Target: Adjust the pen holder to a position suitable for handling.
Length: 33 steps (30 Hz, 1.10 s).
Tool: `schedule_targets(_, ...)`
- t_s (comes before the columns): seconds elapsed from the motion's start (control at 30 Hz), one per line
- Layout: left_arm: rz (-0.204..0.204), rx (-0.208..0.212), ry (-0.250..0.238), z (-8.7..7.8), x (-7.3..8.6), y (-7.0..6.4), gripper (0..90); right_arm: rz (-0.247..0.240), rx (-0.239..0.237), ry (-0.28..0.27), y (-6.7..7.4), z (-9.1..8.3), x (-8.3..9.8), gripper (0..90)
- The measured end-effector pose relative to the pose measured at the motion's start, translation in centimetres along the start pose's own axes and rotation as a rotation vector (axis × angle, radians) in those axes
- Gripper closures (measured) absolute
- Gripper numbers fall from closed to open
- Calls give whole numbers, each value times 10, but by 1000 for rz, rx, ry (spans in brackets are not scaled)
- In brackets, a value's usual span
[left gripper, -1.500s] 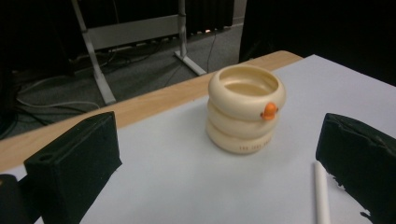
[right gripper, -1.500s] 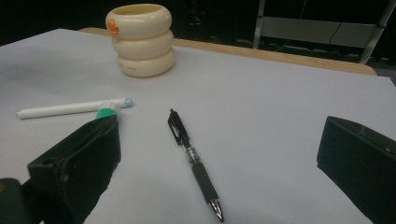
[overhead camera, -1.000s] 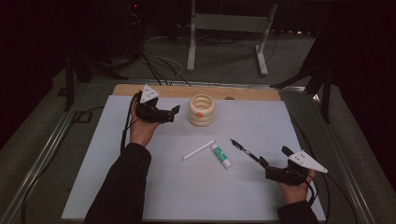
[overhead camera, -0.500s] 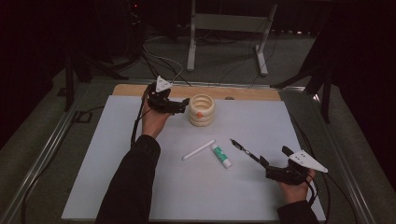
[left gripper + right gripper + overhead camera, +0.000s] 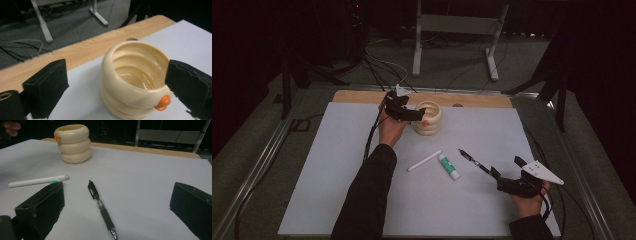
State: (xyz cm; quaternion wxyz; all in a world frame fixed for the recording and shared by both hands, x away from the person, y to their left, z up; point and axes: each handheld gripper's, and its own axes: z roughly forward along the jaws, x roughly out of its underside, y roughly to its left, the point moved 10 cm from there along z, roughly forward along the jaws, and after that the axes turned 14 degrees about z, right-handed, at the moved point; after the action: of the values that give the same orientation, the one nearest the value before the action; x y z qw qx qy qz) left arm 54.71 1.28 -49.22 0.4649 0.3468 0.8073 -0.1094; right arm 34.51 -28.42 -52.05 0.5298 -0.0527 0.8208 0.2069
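Observation:
A cream ringed pot (image 5: pixel 430 118) with a small orange knob (image 5: pixel 163 102) stands at the back middle of the white sheet (image 5: pixel 337 165). My left gripper (image 5: pixel 417 114) reaches it from the left. Its jaws straddle the pot (image 5: pixel 130 75) and have just been closing, with a wide gap still on the left side. A black pen (image 5: pixel 473 161) lies right of centre, beside a white stick (image 5: pixel 424 160) and a small white tube with a green cap (image 5: pixel 448 167). My right gripper (image 5: pixel 506 167) stands open at the front right, pointing at the pen (image 5: pixel 100 203).
The sheet covers a wooden tabletop whose bare strip (image 5: pixel 482 100) shows at the back. Behind the table are a metal stand (image 5: pixel 417 50) and cables on the floor. A metal rail (image 5: pixel 257 170) runs along the table's left side.
My left hand has travelled right and slightly down to the pot, so its jaws now stand around it. The right hand and the things on the sheet have kept still.

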Motion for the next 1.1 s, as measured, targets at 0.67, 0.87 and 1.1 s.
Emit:
schedule_targets(0.67,-133,-26,141,28,27,-12,775,11,-6,6,0,0,0,0)
schedule_targets(0.87,-144,-25,125,24,28,-10,776,12,-6,6,-1,0,0,0)
schedule_targets(1.1,-125,-13,110,11,24,-8,775,14,-3,3,-2,0,0,0)
